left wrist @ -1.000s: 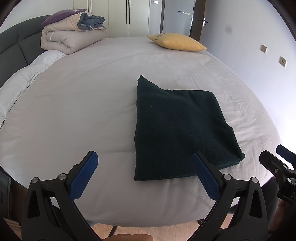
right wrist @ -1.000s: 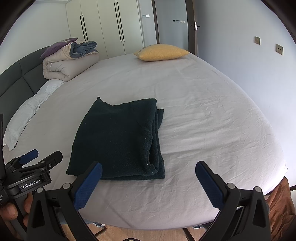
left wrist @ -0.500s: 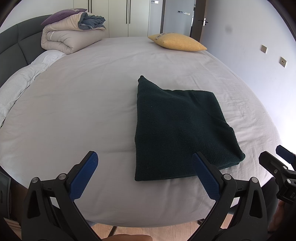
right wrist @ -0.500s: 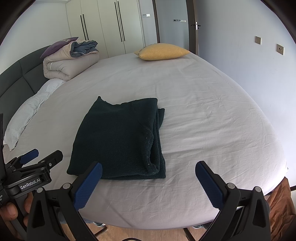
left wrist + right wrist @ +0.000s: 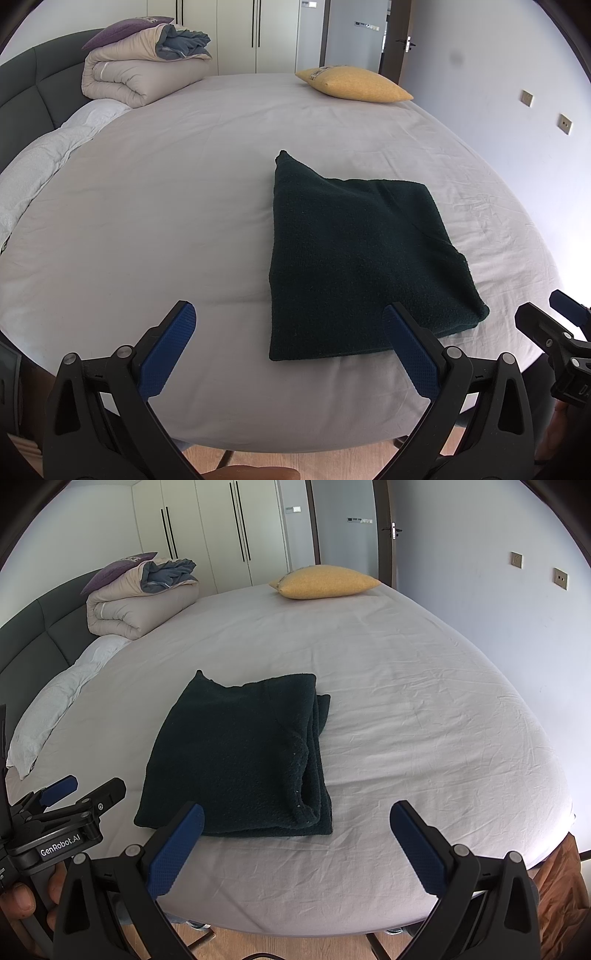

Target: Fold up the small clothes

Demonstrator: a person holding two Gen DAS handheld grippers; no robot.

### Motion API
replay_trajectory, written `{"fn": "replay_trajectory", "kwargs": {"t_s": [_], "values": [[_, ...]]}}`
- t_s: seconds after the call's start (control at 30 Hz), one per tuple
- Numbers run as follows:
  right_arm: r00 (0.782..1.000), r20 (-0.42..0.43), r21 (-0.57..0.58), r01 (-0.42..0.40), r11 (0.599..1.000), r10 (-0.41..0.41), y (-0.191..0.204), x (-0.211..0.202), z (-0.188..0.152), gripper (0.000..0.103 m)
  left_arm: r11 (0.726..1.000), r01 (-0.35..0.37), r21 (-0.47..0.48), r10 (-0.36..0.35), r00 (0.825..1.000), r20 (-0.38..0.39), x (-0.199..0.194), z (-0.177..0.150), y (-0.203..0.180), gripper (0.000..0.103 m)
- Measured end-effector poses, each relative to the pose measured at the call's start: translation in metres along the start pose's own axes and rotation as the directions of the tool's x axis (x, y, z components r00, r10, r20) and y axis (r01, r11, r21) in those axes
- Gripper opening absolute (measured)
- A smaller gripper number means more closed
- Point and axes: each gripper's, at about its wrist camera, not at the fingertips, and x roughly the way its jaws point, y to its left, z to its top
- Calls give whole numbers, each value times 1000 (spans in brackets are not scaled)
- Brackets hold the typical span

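Garment (image 5: pixel 362 254) folded, ahead of both claws, untouched

Both wrist views look forward along wide-spread fingers from the bed's (image 5: pixel 147 206) near edge, facing the wardrobe wall. They share the folded dark garment (image 5: pixel 362 251), beyond each gripper's inner finger.

Bed (image 5: pixel 184 184) with white sheet, grey headboard (image 5: pixel 26 96), white wardrobes (image 5: pixel 221 535), pale walls (image 5: pixel 480 602), wood floor (image 5: pixel 295 945), daylight.
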Motion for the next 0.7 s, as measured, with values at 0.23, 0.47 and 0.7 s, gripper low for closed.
{"fn": "replay_trajectory", "kwargs": {"t_s": [0.23,0.47,0.7], "values": [[1000,-3,-2,-2,1000,2,0,1,0,103,1000,-2,0,2,1000,1,-1,-1,-1,103],[1000,-4,-3,-3,1000,3,-1,1,0,103,1000,-6,0,6,1000,0,-1,-2,-2,103],[1000,-12,-4,-8,1000,8,-4,3,0,103,1000,-12,-6,12,1000,2,0,-4,1,103]]}}
